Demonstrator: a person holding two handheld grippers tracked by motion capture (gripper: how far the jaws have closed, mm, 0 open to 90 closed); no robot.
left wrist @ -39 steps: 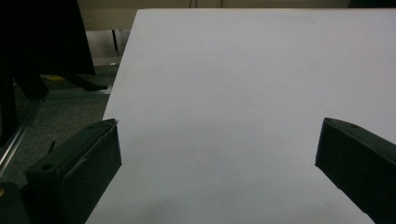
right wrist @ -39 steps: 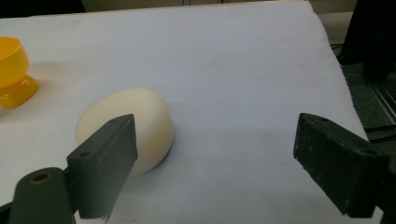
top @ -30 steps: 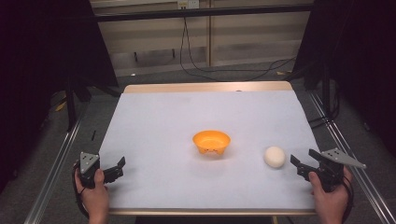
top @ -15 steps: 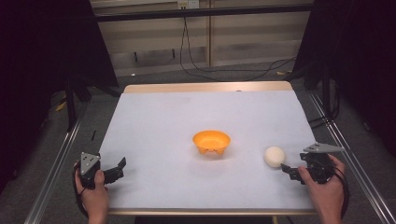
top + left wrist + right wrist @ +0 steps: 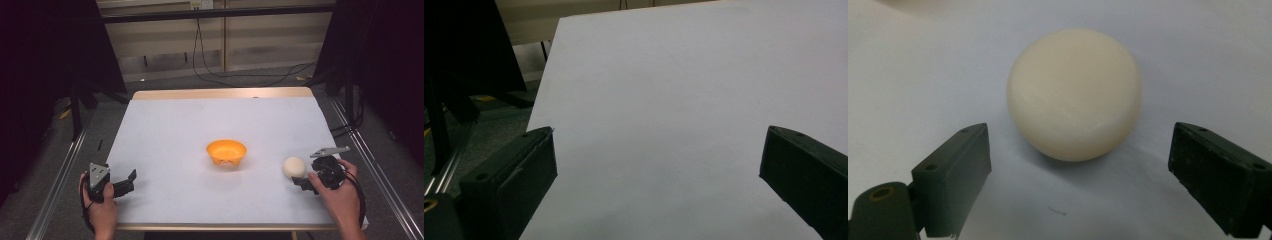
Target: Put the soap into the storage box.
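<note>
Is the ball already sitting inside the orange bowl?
No, the cream ball rests on the white table to the right of the empty orange bowl, just ahead of the right gripper.

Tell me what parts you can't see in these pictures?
- Ball: its underside and far side, right claw view, hidden by its own roundness.
- Orange bowl: its inside bottom, high view, too shallow an angle.
- Left claw: its body, left claw view, cut off by the bottom edge.

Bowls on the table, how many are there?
1. The orange bowl sits near the middle of the white table, left of the cream ball in the high view. Nothing on the table could hide another.
</note>
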